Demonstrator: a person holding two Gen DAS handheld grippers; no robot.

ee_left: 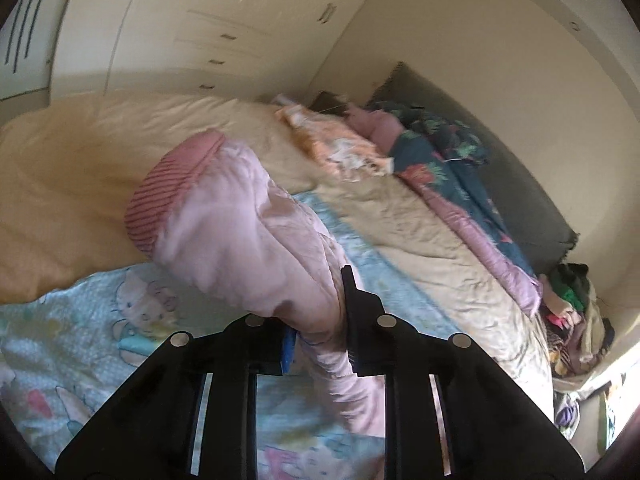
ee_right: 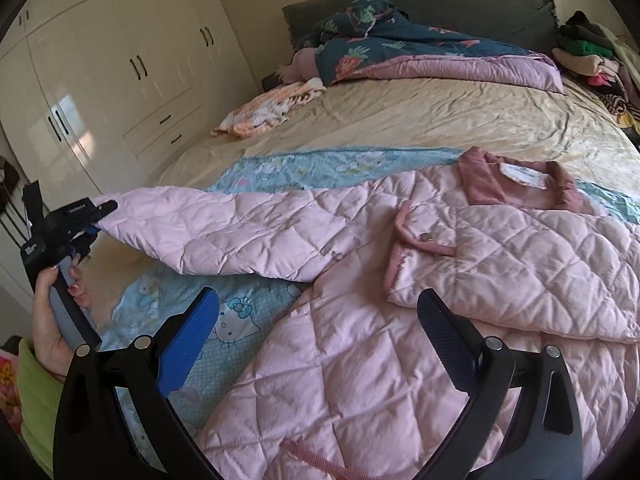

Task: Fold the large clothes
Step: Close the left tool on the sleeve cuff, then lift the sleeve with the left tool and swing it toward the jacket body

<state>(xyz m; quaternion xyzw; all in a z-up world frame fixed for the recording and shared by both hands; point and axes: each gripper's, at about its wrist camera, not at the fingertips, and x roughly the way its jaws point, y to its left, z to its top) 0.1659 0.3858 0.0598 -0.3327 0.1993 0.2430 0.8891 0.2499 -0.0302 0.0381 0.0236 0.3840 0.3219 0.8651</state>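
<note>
Pink quilted cloth fills the middle of the left wrist view: the sleeve (ee_left: 248, 232) of a padded jacket, with its darker ribbed cuff (ee_left: 168, 196) hanging free at the far end. The left gripper (ee_left: 320, 344) has its fingers clamped together on the sleeve, which bunches between them and lifts clear of the bed (ee_left: 80, 168). Under it lies a pale blue cartoon-print sheet (ee_left: 80, 340) over a cream cover. Farther back are an orange-and-white garment (ee_left: 336, 140), a dark floral quilt (ee_left: 440, 160) and a pile of clothes (ee_left: 568, 312) at the bed's far corner. Glossy cream wardrobe doors (ee_left: 180, 32) stand behind.

In the right wrist view the pink jacket (ee_right: 400, 320) lies spread on the bed (ee_right: 440, 116), collar (ee_right: 516, 180) toward the headboard, one front panel folded over the body. Its sleeve (ee_right: 240, 236) stretches out to the left, raised off the blue sheet (ee_right: 224, 320), its end held in the left gripper (ee_right: 102, 216), whose handle is gripped by a hand (ee_right: 60, 312) in a yellow-green sleeve. The right gripper (ee_right: 320, 340) hovers over the jacket's lower part with its fingers wide apart, nothing between them; one pad is blue (ee_right: 188, 344), the other dark (ee_right: 444, 340).
</note>
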